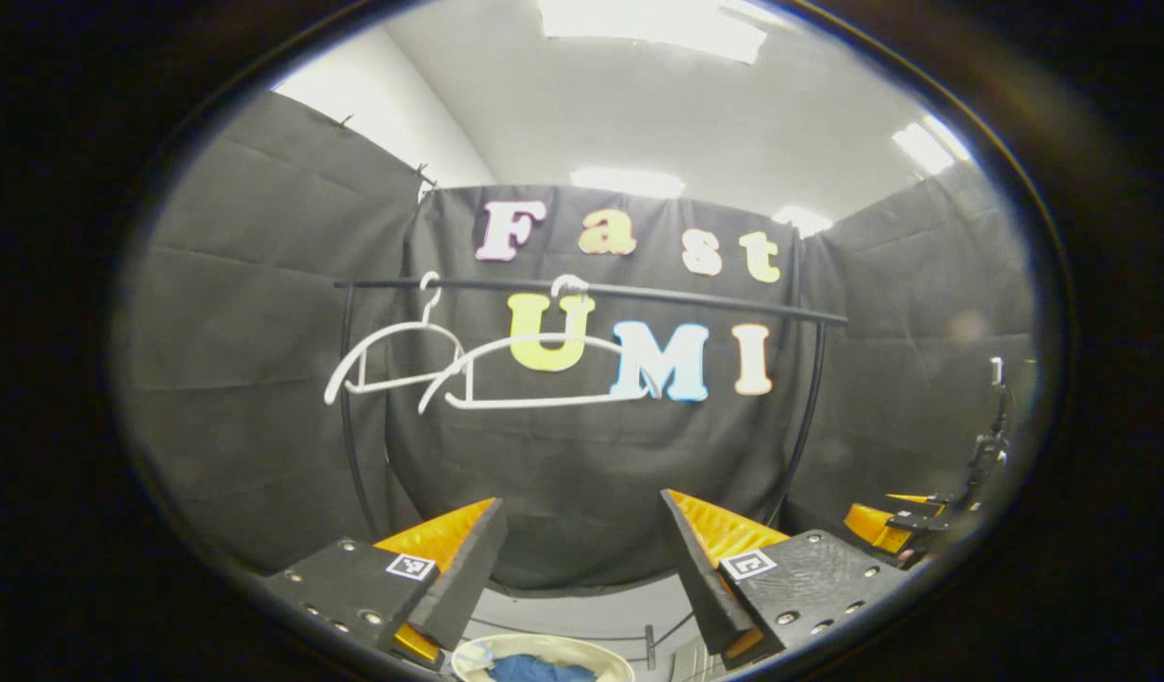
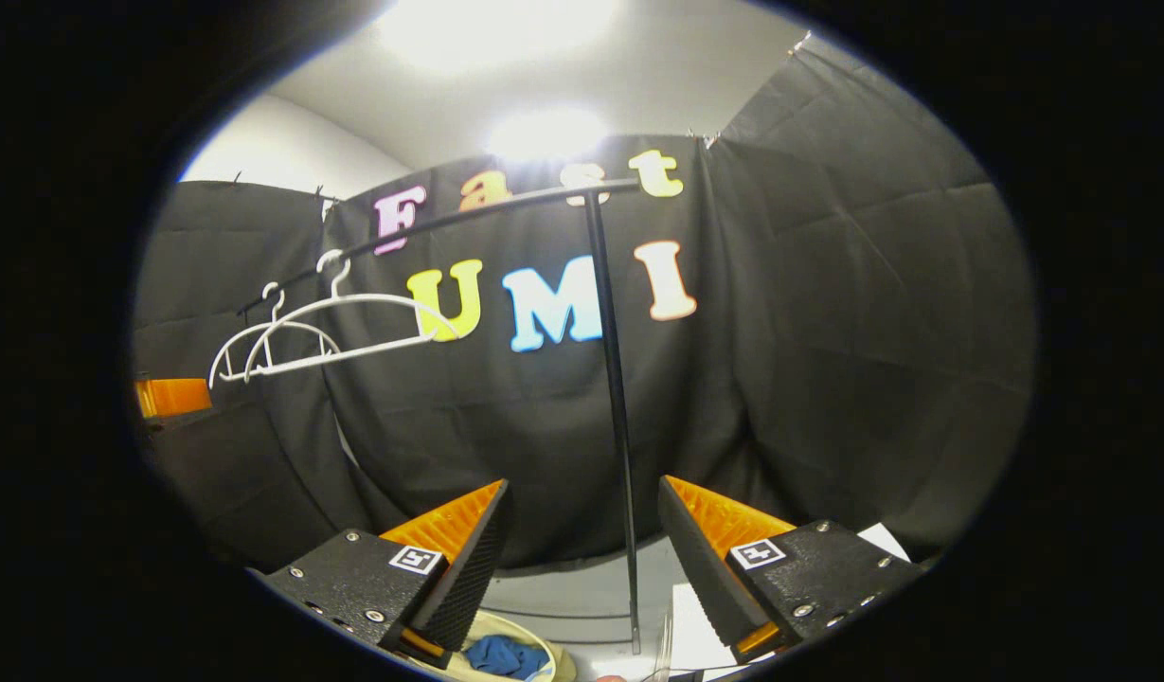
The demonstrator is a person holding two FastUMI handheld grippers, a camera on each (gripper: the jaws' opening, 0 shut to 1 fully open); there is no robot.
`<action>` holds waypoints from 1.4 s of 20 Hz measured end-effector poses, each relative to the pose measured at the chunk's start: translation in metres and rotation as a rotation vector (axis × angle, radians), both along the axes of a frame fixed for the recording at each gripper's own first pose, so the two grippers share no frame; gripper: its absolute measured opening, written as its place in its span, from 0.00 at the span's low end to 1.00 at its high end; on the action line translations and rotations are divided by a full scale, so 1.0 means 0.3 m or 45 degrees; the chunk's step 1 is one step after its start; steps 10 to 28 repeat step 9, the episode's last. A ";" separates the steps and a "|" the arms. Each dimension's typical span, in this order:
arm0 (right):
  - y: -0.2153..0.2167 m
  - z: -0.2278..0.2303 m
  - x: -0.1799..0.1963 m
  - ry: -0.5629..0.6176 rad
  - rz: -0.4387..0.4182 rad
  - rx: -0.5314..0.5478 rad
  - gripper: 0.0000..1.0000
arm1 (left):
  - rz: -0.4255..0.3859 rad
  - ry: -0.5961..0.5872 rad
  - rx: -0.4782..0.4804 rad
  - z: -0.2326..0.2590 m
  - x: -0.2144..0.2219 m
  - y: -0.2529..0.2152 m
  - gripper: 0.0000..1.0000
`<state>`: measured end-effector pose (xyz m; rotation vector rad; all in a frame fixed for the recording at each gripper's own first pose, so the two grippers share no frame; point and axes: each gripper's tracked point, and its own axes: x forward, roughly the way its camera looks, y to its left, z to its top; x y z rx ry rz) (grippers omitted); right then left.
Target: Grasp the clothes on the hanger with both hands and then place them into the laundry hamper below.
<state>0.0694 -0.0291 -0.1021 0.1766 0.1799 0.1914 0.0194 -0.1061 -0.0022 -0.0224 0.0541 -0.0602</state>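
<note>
clothes point(image 1: 534, 669): blue heap in the hamper point(image 1: 600, 654), at 6 o'clock under the tongs; looks like drop done.
hangers point(image 1: 534, 374): two, bare, on the rail point(image 1: 638, 292) at 10 o'clock.
left tongs point(image 1: 582, 559): wide, holding nothing, raised above the hamper.
right tongs point(image 2: 582, 549): wide, empty, beside the rail's post point(image 2: 615, 407); likely released to let cloth fall.

Both cams sit low and tilt upward at the back wall, ceiling lights up top. The left gripper view faces the rail point(image 1: 591, 292) nearly square on, from a middling way back, two hangers point(image 1: 487, 369) left of centre. The right gripper view sits further right, with the rail's post point(image 2: 612, 398) dead ahead and the hangers off left. Both catch the rail, hangers and hamper point(image 1: 544, 655) at the bottom edge.
</note>
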 end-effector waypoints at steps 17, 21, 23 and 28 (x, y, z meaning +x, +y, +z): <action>-0.193 0.291 -0.053 -0.205 -0.292 -0.013 0.94 | -0.048 -0.166 0.045 0.189 0.011 0.088 0.95; -0.193 0.291 -0.053 -0.205 -0.292 -0.013 0.94 | -0.048 -0.166 0.045 0.189 0.011 0.088 0.95; -0.193 0.291 -0.053 -0.205 -0.292 -0.013 0.94 | -0.048 -0.166 0.045 0.189 0.011 0.088 0.95; -0.193 0.291 -0.053 -0.205 -0.292 -0.013 0.94 | -0.048 -0.166 0.045 0.189 0.011 0.088 0.95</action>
